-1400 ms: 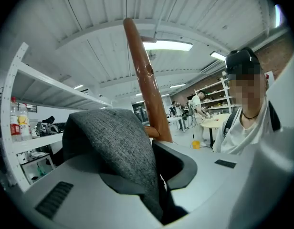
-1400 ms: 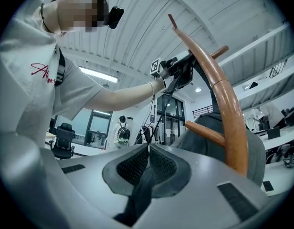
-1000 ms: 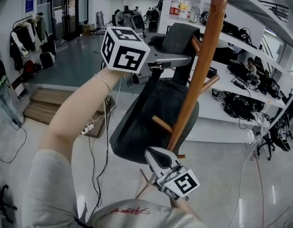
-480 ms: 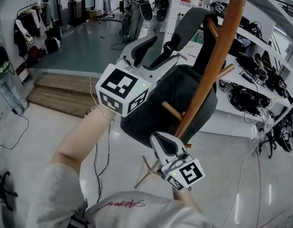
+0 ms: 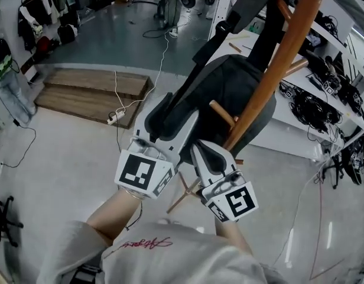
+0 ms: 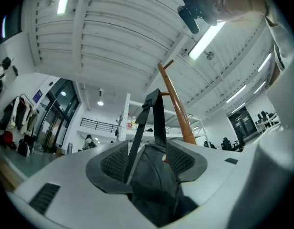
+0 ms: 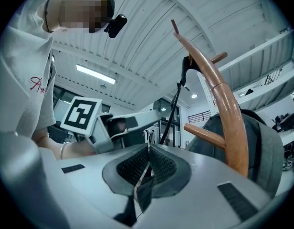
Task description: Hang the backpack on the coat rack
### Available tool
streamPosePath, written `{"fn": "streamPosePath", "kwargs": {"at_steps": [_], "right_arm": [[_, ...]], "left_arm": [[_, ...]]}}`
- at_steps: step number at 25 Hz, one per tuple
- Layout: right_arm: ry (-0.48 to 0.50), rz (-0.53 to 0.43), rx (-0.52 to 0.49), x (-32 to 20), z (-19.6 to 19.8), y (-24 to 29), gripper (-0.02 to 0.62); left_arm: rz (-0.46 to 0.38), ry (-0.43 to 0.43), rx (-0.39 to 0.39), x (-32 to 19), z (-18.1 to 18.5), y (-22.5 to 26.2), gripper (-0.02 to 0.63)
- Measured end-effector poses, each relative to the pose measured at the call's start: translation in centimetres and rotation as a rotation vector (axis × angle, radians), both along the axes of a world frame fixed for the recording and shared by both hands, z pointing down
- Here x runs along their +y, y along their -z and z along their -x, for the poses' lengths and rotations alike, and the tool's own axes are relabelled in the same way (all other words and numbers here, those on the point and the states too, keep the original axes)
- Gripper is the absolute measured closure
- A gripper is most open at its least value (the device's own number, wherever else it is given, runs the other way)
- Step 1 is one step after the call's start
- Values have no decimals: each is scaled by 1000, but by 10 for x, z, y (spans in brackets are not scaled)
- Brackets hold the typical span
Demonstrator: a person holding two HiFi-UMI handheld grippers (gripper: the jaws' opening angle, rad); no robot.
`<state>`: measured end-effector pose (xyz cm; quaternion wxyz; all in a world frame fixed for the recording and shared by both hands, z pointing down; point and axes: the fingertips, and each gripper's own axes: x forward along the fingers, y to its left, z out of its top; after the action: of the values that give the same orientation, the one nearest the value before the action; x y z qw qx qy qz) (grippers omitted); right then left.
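Observation:
A dark grey backpack (image 5: pixel 229 93) hangs by its shoulder strap (image 5: pixel 253 5) from an upper peg of the orange wooden coat rack pole (image 5: pixel 270 76). My left gripper (image 5: pixel 173 123) is at the bag's lower left side. Its jaws are closing from wide apart, with the bag's body (image 6: pixel 154 175) between the pads and not pressed. The pole (image 6: pixel 178 109) rises behind it. My right gripper (image 5: pixel 204 154) sits below the bag near a lower peg (image 5: pixel 220 112), shut on a thin dangling strap (image 7: pixel 143 190). The pole (image 7: pixel 228 123) and the backpack (image 7: pixel 266 147) stand to its right.
The rack's splayed legs (image 5: pixel 182 194) stand on a pale floor. White shelving with cables and gear (image 5: pixel 312 111) runs behind on the right. A low wooden platform (image 5: pixel 87 90) and a power strip lie left; clothes (image 5: pixel 28 16) hang at far left.
My left gripper came down from the strap at the top of the rack to the bag's lower side. The right gripper has stayed where it was.

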<state>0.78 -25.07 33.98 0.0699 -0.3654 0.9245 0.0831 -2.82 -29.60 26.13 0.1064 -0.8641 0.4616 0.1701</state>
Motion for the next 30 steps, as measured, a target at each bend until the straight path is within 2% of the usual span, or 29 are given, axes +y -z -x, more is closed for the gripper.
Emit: {"fn": "streamPosePath", "kwargs": {"at_steps": [4,8,13,30], "right_arm": [[-9,-1,-18,-2,-4,3,572],[-6,8,-21,-2,-3,-2,572],[3,20,-24,0,-1,-5,572],[27,32,7,9,4,-21,573]], "left_arm": [[64,57,-21,10,10,-35,479],[141,85,-55,14,9,-70,577],[181,46,-70,20,1,-88,589],[213,43,-82,27,-10,-106,588]]}}
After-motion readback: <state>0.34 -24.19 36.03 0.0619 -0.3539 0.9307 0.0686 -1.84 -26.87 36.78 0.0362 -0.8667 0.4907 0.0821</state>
